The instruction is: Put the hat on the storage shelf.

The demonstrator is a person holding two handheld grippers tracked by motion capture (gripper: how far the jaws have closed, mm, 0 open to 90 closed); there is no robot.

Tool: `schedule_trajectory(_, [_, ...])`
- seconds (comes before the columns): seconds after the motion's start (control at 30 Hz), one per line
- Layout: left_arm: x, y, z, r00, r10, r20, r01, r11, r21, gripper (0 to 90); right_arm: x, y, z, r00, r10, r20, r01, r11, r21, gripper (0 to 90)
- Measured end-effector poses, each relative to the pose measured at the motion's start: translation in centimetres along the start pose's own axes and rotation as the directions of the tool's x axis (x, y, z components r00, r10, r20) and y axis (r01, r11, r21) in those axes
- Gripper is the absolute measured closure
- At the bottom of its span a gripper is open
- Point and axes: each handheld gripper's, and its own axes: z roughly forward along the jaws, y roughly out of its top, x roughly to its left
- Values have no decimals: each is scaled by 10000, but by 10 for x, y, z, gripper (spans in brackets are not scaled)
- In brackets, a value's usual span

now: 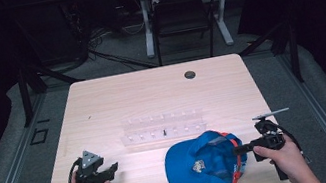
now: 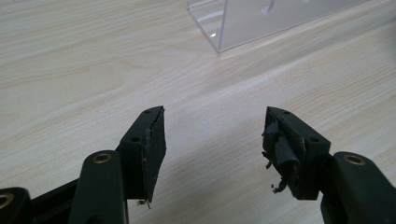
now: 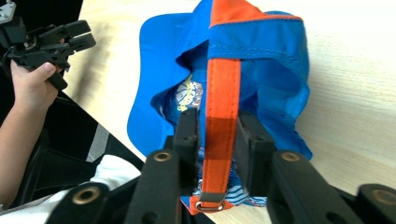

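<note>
Nearest in the right gripper view, I see the right gripper point(image 3: 218, 135) with its two jaws pressed in on the orange strap point(image 3: 223, 98) at the back of the blue cap point(image 3: 154, 84); the strap runs straight up between them, its metal buckle point(image 3: 208, 204) just below the pinch. I judge the grasp made, and the lift or placement not yet done: from above, the cap point(image 1: 198, 159) lies flat on the table point(image 1: 151, 93) near its front edge, brim toward the left.

Left gripper point(image 2: 212, 140): jaws spread wide, nothing between them, bare wood beneath. In the high view it point(image 1: 109, 171) rests at the front left, well apart from the cap.

Beyond the cap, toward the middle of the table, stands a clear plastic rack point(image 1: 163, 126) with small pegs. I judge it the likely destination; the cap is near it but not touching. A dark round hole point(image 1: 190, 74) sits at the far edge.
</note>
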Motion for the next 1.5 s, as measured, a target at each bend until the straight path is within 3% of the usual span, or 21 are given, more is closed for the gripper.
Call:
schedule_trajectory(0.57, [-1, 0, 1, 10000, 90, 1, -90, 9999, 108, 396, 9, 9, -8, 9936, 646, 925, -672, 9974, 261, 771])
schedule_trajectory(0.6, [-1, 0, 1, 9999, 109, -4, -109, 9999, 111, 396, 9, 11, -9, 9936, 561, 976, -608, 9971, 456, 771])
schedule_trajectory(0.93, [-1, 0, 1, 9999, 103, 0, -103, 9999, 108, 396, 31, 26, -13, 9784, 470, 2013, -667, 9935, 921, 771])
schedule_trajectory(1.17, [0, 0, 1, 9999, 144, -6, -144, 9999, 91, 396, 44, 35, -16, 9780, 450, 2035, -673, 9923, 1041, 771])
schedule_trajectory(1.2, [-1, 0, 1, 9999, 128, 14, -128, 9999, 82, 397, 47, 39, -19, 9767, 355, 2117, -628, 9904, 1235, 771])
schedule_trajectory(1.3, [-1, 0, 1, 9999, 152, 35, -152, 9999, 63, 399, 51, 41, -20, 9736, 406, 2246, -673, 9914, 1126, 771])
schedule_trajectory(1.33, [-2, 0, 2, 9999, 129, 43, -129, 9999, 43, 400, 54, 44, -22, 9723, 221, 2326, -555, 9889, 1381, 771])
schedule_trajectory(1.5, [-2, 0, 2, 9998, 180, 59, -181, 9998, 58, 400, 63, 48, -24, 9717, 296, 2345, -617, 9895, 1306, 772])
